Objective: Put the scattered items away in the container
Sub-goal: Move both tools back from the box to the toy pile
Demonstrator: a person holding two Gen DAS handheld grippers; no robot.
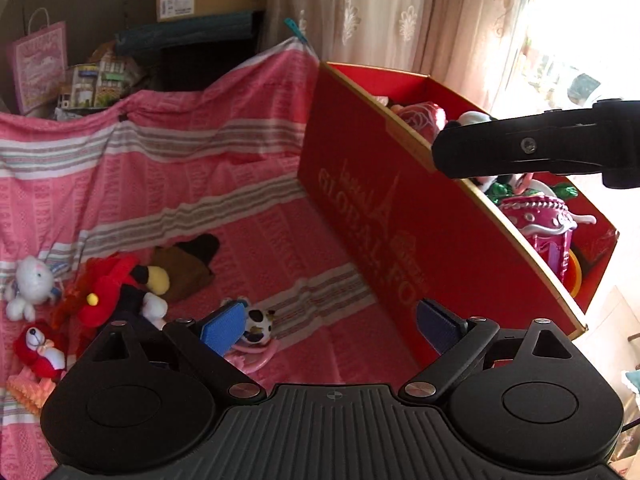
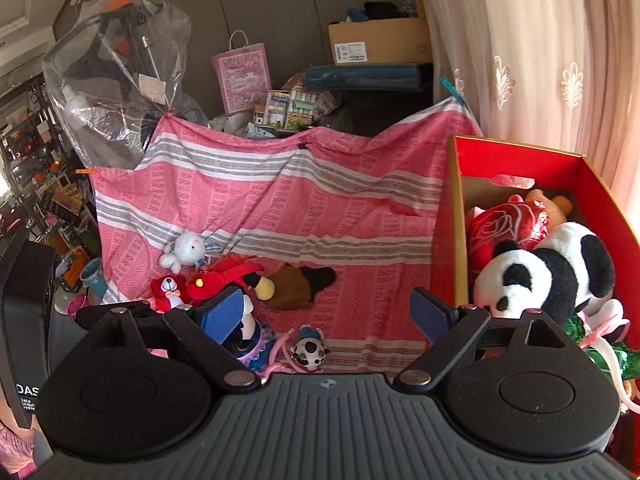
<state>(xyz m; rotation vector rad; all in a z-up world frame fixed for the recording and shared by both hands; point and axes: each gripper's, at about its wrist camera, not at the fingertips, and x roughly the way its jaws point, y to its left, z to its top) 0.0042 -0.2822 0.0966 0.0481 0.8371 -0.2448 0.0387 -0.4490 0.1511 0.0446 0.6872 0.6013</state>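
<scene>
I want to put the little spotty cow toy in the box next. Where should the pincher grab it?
Grab the cow toy around its round spotted body, coming down from above. It sits alone on the pink cloth, so open fingers probably fit either side. Skip the thin pink cord beside it; that could slip. The right gripper is open and empty.

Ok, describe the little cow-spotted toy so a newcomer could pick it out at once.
Start at the big red box on the pink striped cloth. To its left, toys lie scattered; nearest the camera, apart from the red plush pile, sits the cow-spotted toy. It alone is white with black patches, lying by a pink cord.
</scene>
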